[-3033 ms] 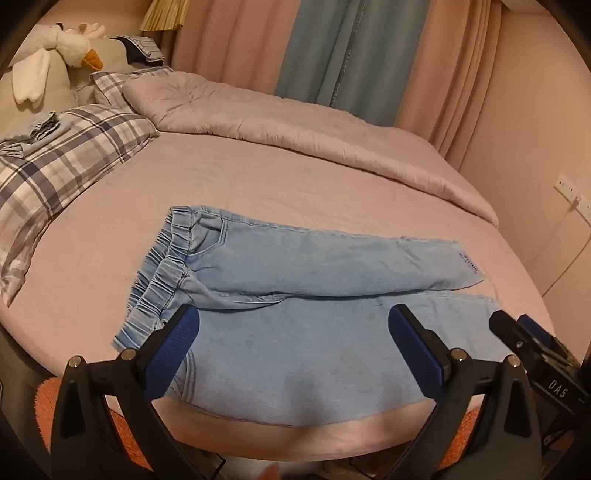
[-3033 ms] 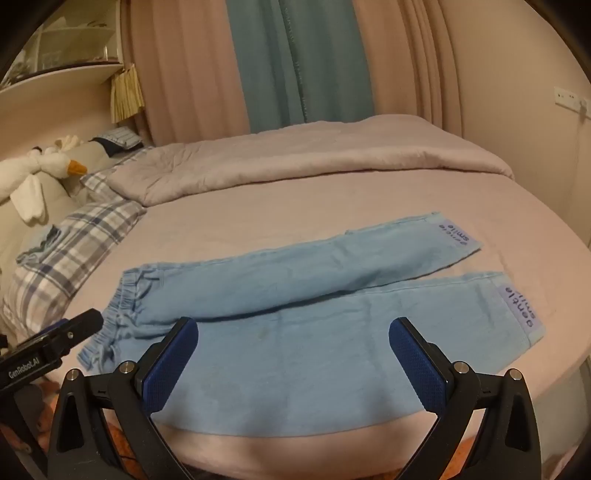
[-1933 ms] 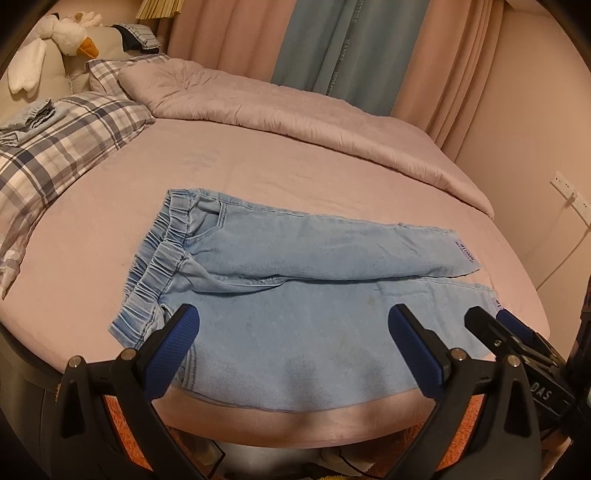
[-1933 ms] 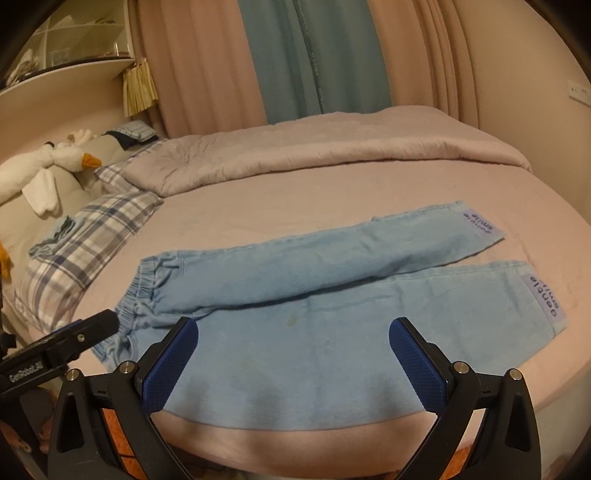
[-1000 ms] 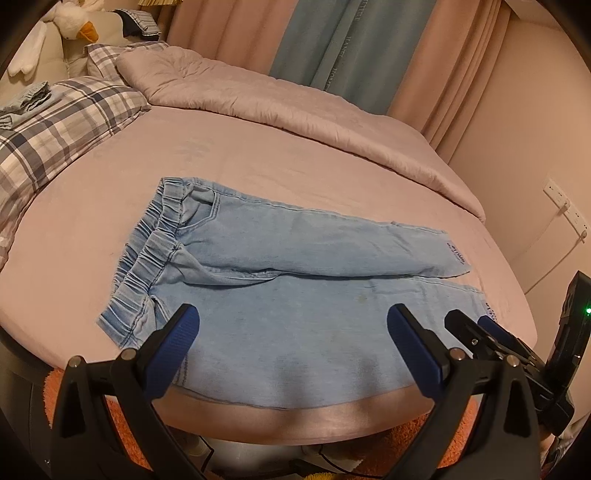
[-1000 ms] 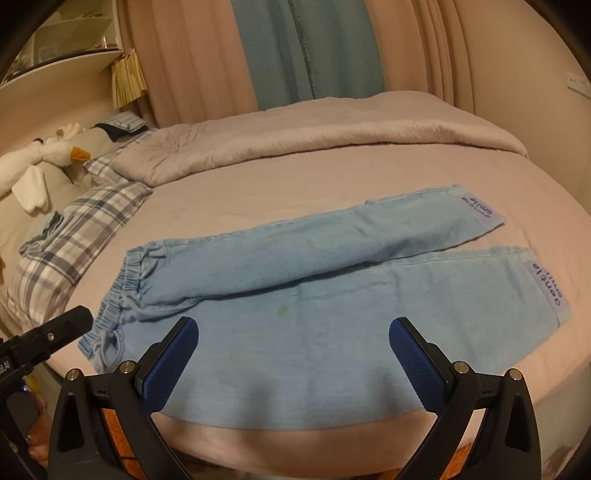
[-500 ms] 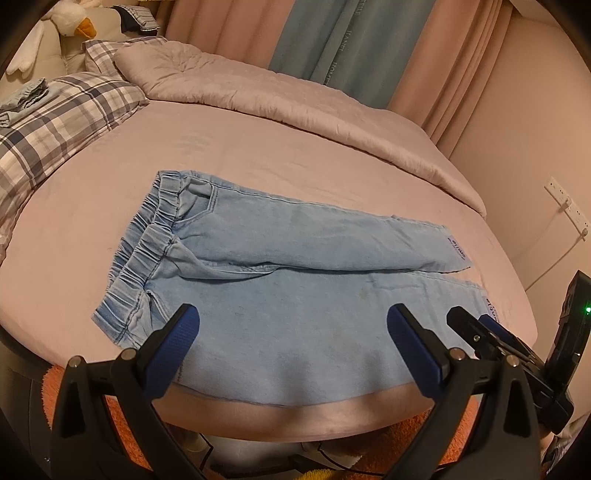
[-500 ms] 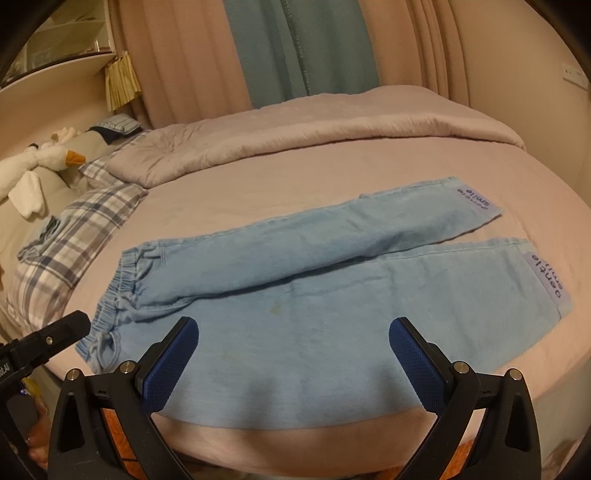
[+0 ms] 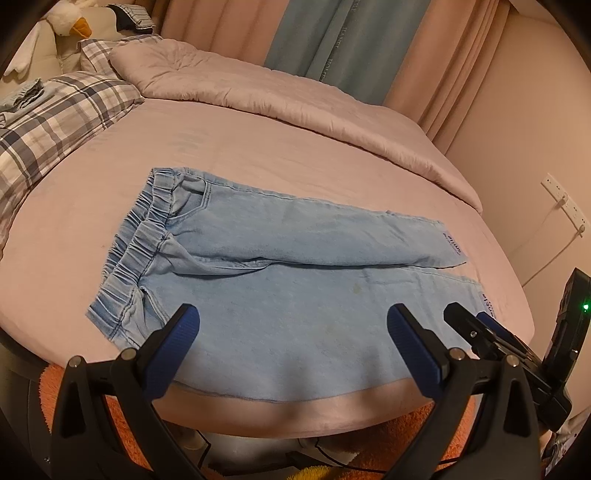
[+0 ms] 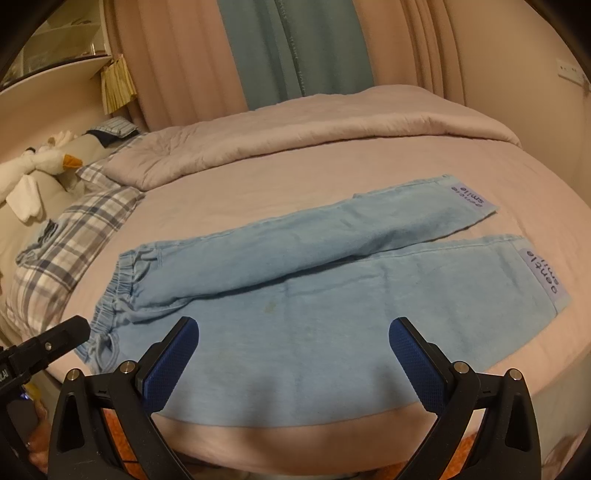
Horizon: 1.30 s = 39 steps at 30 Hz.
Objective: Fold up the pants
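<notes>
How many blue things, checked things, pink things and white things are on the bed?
Blue: 1, the pants
Checked: 1, the pillow
Pink: 1, the blanket
White: 1, the toy goose
Total: 4

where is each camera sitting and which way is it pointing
Left wrist: on the left gripper at the near edge of the bed, towards the waistband end of the pants, looking across them to the curtains; its open blue fingers show, and the right gripper at the right edge.
Right wrist: on the right gripper, same edge, towards the cuffs; its open fingers show, with the left gripper at the left edge.
Shared: pants, bed, blanket, plaid pillow, stuffed goose.
</notes>
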Each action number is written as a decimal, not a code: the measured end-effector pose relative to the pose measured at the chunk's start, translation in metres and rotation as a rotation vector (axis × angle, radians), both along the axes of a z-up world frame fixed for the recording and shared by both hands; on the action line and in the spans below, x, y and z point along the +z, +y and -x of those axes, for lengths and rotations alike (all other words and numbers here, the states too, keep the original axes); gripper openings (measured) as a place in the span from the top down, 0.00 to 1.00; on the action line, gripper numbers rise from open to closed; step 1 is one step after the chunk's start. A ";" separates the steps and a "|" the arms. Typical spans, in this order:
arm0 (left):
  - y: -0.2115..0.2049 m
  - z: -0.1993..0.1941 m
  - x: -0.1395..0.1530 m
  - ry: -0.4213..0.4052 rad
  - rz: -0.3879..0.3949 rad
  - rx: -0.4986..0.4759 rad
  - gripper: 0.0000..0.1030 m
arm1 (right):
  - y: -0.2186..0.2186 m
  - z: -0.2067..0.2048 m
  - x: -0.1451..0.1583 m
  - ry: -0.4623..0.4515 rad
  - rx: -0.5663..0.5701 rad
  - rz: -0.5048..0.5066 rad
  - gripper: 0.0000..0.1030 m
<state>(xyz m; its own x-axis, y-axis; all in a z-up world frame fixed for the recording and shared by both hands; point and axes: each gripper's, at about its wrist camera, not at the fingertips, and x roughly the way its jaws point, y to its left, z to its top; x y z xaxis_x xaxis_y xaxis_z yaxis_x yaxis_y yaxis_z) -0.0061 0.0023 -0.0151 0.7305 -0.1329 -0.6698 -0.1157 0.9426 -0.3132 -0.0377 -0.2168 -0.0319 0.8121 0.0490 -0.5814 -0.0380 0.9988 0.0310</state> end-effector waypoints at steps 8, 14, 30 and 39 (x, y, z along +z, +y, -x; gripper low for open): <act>-0.001 0.001 0.001 -0.005 -0.003 0.000 0.02 | -0.002 -0.001 -0.001 0.005 -0.016 0.013 0.00; 0.000 -0.002 0.000 0.006 -0.001 0.000 0.02 | -0.001 -0.001 -0.002 0.006 -0.019 0.019 0.00; 0.003 -0.005 -0.005 0.019 0.003 0.011 0.02 | -0.001 -0.003 -0.002 0.016 -0.029 0.019 0.00; 0.006 -0.006 -0.008 0.031 0.006 0.018 0.02 | -0.005 -0.004 -0.003 0.017 -0.044 0.010 0.00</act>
<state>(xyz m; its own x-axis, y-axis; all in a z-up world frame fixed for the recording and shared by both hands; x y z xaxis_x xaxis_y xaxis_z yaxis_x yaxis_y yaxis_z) -0.0002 0.0084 -0.0230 0.7116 -0.1236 -0.6916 -0.1428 0.9384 -0.3147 -0.0335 -0.2218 -0.0350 0.8031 0.0073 -0.5958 0.0065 0.9998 0.0209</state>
